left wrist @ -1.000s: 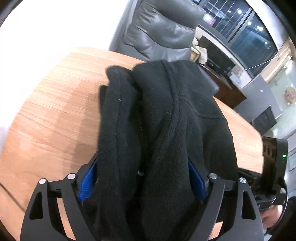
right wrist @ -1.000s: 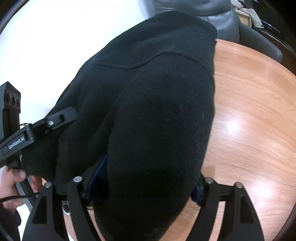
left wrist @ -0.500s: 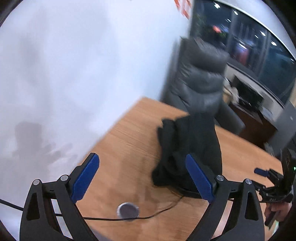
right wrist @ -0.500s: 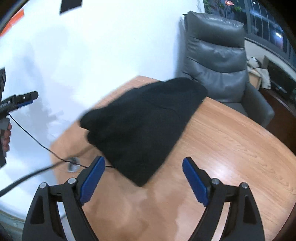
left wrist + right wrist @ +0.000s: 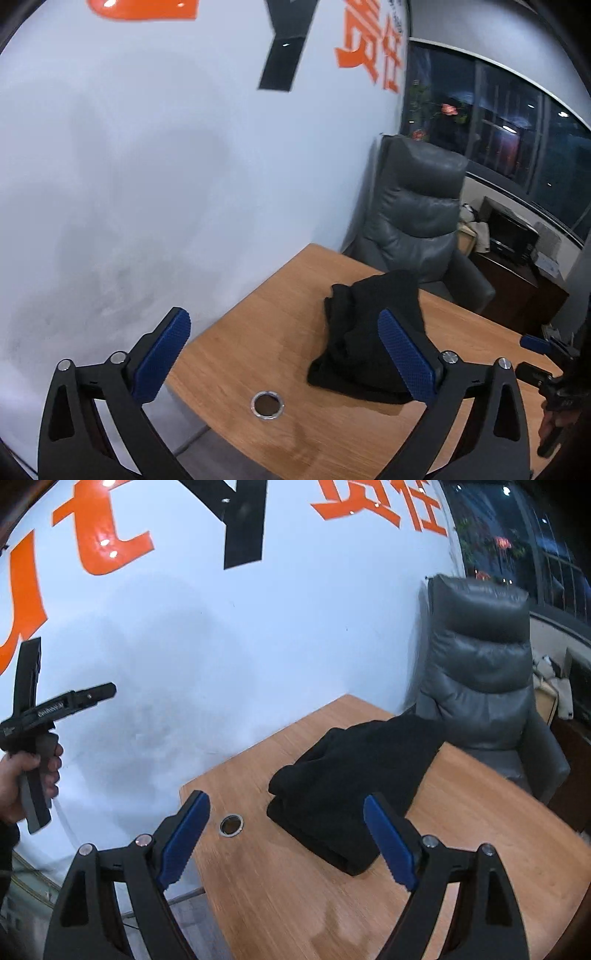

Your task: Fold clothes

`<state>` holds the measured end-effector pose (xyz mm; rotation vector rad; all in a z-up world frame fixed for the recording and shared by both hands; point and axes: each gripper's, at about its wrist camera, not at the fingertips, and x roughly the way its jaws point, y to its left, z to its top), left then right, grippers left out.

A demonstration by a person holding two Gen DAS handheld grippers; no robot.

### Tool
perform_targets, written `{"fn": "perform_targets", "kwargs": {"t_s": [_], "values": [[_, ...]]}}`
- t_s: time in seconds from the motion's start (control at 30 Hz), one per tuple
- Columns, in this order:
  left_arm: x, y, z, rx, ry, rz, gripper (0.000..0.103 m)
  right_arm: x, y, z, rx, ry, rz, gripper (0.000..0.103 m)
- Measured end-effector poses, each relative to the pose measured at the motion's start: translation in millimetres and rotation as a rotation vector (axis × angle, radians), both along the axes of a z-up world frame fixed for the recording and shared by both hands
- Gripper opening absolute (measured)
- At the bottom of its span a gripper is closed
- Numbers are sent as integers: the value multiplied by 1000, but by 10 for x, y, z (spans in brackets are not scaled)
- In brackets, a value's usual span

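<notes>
A black fleece garment [image 5: 354, 775] lies folded into a thick bundle on the wooden table [image 5: 461, 849], toward the table's far side, its layered edges stacked at the near corner and its far end reaching toward the grey leather chair [image 5: 484, 686] that stands behind the table. Seen from the left wrist, the same garment [image 5: 365, 332] shows loose, rumpled folds along its left edge. A round metal grommet [image 5: 231, 825] is set into the tabletop just left of the bundle, near the table's edge. The right gripper [image 5: 286, 843] hangs above the near part of the table with its blue-padded fingers spread wide and nothing between them. The left gripper [image 5: 284, 358] is likewise spread wide and holds nothing, raised clear of the cloth; in the right wrist view it appears at the far left, gripped by the person's hand [image 5: 27, 771]. Behind the table rises a white wall [image 5: 229, 646] bearing large orange and black lettering, and dark windows [image 5: 517, 140] run along the right.
</notes>
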<state>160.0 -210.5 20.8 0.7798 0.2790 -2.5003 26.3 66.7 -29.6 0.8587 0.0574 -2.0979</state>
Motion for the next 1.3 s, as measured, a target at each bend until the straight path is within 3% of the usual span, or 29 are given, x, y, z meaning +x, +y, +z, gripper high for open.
{"fn": "perform_targets", "kwargs": {"t_s": [0.13,0.23,0.37,0.47,0.63,0.77,1.0,1.13,1.3], "values": [[-265,3,-378,67,-81,-98,103,-87,138,-260,9,-64,-22,91],[-543,-84,-868,183,-114,-159,103,-248,148,-705,19,-74,-44,91],[-947,-48,-1453,239,-129,-293,103,-508,-31,-1301,99,-41,-49,91],[-1109,-122,-1640,312,-110,-340,103,-722,-348,-1741,159,-27,22,91],[-1202,-421,-1743,333,-104,-331,103,-993,-904,-2289,224,-115,122,90],[-1321,-544,-1841,310,-141,-369,103,-1037,-1094,-2384,186,-141,114,99],[-1694,-587,-2029,297,-146,-477,103,-951,-1412,-2387,141,-161,148,98],[-1972,-540,-2097,307,-119,-589,103,-937,-1325,-2358,136,-165,126,96],[-2247,-338,-2364,280,-197,-716,103,-892,-940,-2114,93,-164,99,94]]}}
